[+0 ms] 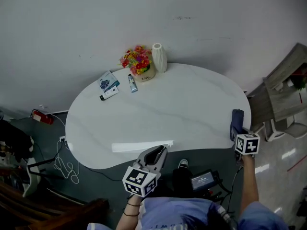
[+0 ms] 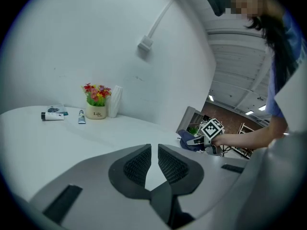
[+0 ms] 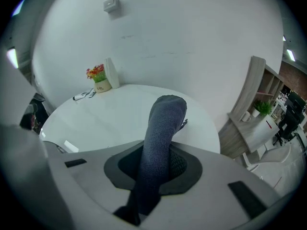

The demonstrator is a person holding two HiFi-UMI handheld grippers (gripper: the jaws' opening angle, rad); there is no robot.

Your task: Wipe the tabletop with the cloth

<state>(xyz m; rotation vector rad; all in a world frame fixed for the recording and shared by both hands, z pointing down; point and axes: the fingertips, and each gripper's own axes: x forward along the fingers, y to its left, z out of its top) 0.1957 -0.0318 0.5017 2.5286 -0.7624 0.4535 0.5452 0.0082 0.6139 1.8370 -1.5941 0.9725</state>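
A white oval tabletop (image 1: 192, 104) fills the middle of the head view. The dark blue cloth (image 1: 237, 118) lies over the table's right edge, with my right gripper (image 1: 236, 132) shut on it. In the right gripper view the cloth (image 3: 165, 119) stands up between the jaws of the right gripper (image 3: 160, 150) and hides the gap. My left gripper (image 1: 161, 150) hovers at the table's front edge, jaws almost together with nothing between them. The left gripper view shows that gripper (image 2: 154, 146) over bare tabletop (image 2: 57, 138), and the cloth (image 2: 188, 139) off to the right.
At the table's far side stand a flower pot (image 1: 138, 65), a white vase (image 1: 159, 57), a small tube (image 1: 132, 83) and a booklet (image 1: 108, 82). A pale strip (image 1: 142, 146) lies near the front edge. A wooden shelf (image 1: 283, 87) stands to the right; cables (image 1: 64, 164) lie on the floor.
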